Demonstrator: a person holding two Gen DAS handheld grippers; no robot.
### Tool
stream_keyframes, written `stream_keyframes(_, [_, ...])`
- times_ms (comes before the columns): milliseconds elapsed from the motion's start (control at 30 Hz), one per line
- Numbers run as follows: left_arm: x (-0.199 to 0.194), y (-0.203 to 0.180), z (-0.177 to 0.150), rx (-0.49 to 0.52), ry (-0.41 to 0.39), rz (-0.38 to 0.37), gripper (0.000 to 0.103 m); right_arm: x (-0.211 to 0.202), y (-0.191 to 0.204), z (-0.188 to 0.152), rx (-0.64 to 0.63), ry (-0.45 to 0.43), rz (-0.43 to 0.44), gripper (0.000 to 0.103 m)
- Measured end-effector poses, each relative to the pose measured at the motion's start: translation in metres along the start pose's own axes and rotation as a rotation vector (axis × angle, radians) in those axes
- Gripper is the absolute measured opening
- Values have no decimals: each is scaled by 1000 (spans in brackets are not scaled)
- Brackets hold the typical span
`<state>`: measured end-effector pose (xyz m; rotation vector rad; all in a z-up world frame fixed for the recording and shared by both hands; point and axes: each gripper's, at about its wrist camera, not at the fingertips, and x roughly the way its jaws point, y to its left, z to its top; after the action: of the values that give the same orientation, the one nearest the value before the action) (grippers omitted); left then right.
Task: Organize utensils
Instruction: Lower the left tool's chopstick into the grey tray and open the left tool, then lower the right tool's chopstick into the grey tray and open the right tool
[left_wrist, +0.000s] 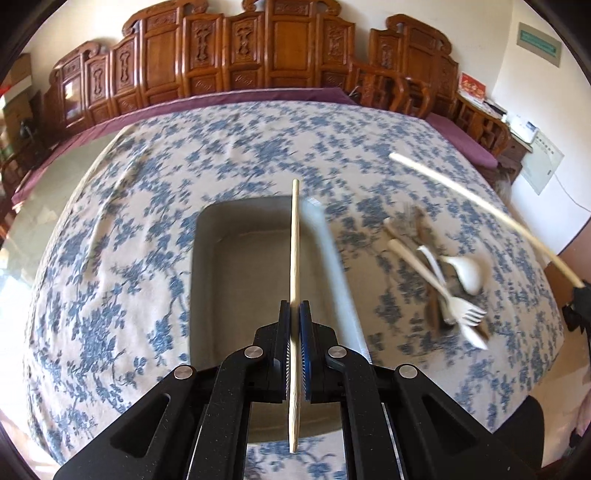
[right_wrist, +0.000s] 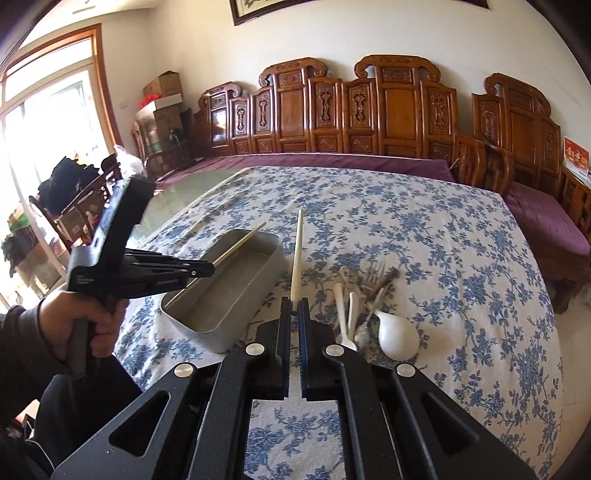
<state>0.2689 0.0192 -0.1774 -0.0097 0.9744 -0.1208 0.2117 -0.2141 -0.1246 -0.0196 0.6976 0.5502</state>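
Place: we see a home living room.
Evidence: carved wooden bench (right_wrist: 369, 118) behind the floral-clothed table (right_wrist: 424, 236); cardboard boxes (right_wrist: 162, 86) left of the bench.

A tray (right_wrist: 221, 295) sits on the surface (right_wrist: 443, 258); a utensil pile (right_wrist: 369, 314) lies to its right. A bench (right_wrist: 332, 162) stands behind the surface.

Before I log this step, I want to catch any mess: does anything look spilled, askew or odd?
Nothing spilled. The leftover utensils lie in a crossed, jumbled heap on the tablecloth beside the empty grey tray.
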Motion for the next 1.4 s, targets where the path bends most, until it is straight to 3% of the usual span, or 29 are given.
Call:
stream_keyframes(333, [24,23,-8,-33,55,35,4,10,17,0,-22,19,9,5])
stream_keyframes(433, [22,28,-8,-40,50,40,11,17,24,0,-22,27,12,5])
stream_keyframes(700, [-11,39,-6,-17,-7,46,15,46,52,3,-21,58,31,5])
stream_keyframes(1400, [-69,73,-18,-19,-81,40,16,141,100,5,-13,183,-54,5])
